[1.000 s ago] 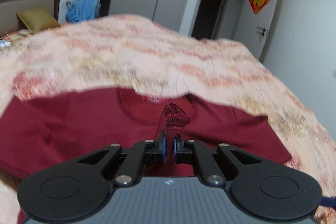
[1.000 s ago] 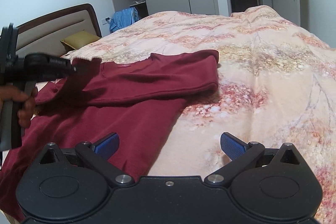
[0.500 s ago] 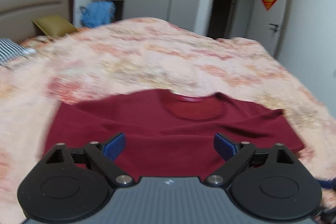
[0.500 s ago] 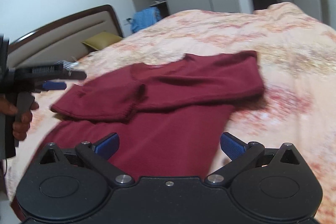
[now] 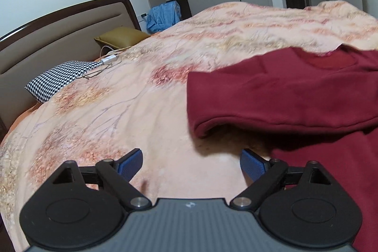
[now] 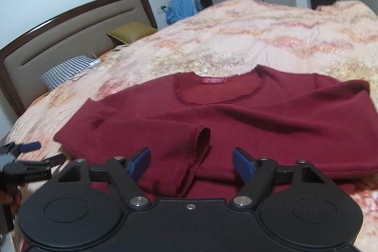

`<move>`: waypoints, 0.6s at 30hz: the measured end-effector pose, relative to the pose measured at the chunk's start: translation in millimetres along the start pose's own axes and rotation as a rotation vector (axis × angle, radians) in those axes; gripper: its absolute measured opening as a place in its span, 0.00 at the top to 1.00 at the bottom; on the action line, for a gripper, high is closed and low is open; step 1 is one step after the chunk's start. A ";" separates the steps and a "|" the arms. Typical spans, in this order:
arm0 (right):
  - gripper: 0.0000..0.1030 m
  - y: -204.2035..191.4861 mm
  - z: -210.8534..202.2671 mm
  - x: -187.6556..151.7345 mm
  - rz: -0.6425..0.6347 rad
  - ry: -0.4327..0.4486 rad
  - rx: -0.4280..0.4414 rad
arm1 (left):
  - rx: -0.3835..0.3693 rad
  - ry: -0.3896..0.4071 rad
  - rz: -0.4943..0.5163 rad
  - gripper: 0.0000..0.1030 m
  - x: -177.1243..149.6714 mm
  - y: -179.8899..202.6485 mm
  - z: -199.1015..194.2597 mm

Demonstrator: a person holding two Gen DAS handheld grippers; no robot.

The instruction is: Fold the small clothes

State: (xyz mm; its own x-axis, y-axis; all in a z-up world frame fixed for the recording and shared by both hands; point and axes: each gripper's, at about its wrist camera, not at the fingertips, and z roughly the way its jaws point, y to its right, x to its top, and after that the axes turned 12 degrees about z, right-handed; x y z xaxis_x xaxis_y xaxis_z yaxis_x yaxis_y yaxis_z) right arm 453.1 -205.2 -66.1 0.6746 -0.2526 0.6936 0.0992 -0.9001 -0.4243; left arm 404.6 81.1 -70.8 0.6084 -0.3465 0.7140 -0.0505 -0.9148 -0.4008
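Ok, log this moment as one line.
left gripper: open, empty | right gripper: open, over sleeve cuff | maroon shirt: sleeves folded in

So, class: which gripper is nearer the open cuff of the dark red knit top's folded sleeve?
Right. The right gripper hangs open directly over the cuff. The left gripper is open off the dark red knit top, above the peach floral bedspread.

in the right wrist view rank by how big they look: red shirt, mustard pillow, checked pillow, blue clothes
1. red shirt
2. checked pillow
Mustard pillow and blue clothes look alike; both lie farther off, so I won't rank them.
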 end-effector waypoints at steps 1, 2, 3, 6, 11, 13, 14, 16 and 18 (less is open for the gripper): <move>0.31 1.4 6.0 1.7 0.012 -0.006 -0.004 | -0.004 0.009 -0.019 0.11 1.1 -2.0 1.3; 0.33 2.1 11.0 3.3 0.023 -0.011 -0.006 | -0.011 0.024 -0.041 0.11 1.9 -4.0 2.1; 0.40 3.1 15.7 5.1 0.033 -0.014 -0.009 | -0.020 0.042 -0.065 0.11 3.3 -6.4 1.8; 0.80 6.3 23.4 8.7 0.050 -0.019 -0.018 | -0.029 0.074 -0.109 0.21 9.6 -9.5 6.3; 0.98 10.9 13.1 24.2 0.046 0.047 -0.018 | -0.005 0.058 -0.116 0.54 19.8 -9.6 14.8; 0.98 10.8 2.0 31.4 0.018 0.094 -0.024 | -0.005 0.089 -0.124 0.62 20.8 -9.1 7.9; 0.98 11.2 -3.3 33.9 0.002 0.113 -0.037 | 0.018 0.094 -0.109 0.68 21.3 -6.6 6.2; 0.98 13.5 -3.8 35.7 -0.016 0.111 -0.051 | 0.040 0.078 -0.067 0.72 22.4 -0.2 9.1; 0.98 18.6 2.8 35.6 -0.019 0.083 -0.079 | 0.028 0.041 -0.049 0.75 22.1 5.4 16.5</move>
State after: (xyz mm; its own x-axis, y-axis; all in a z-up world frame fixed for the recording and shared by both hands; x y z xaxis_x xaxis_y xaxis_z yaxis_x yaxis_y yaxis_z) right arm 481.0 -230.0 -50.9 0.6100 -0.2608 0.7482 0.0512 -0.9294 -0.3656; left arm 430.8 71.9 -66.7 0.5769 -0.3101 0.7557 0.0009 -0.9249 -0.3802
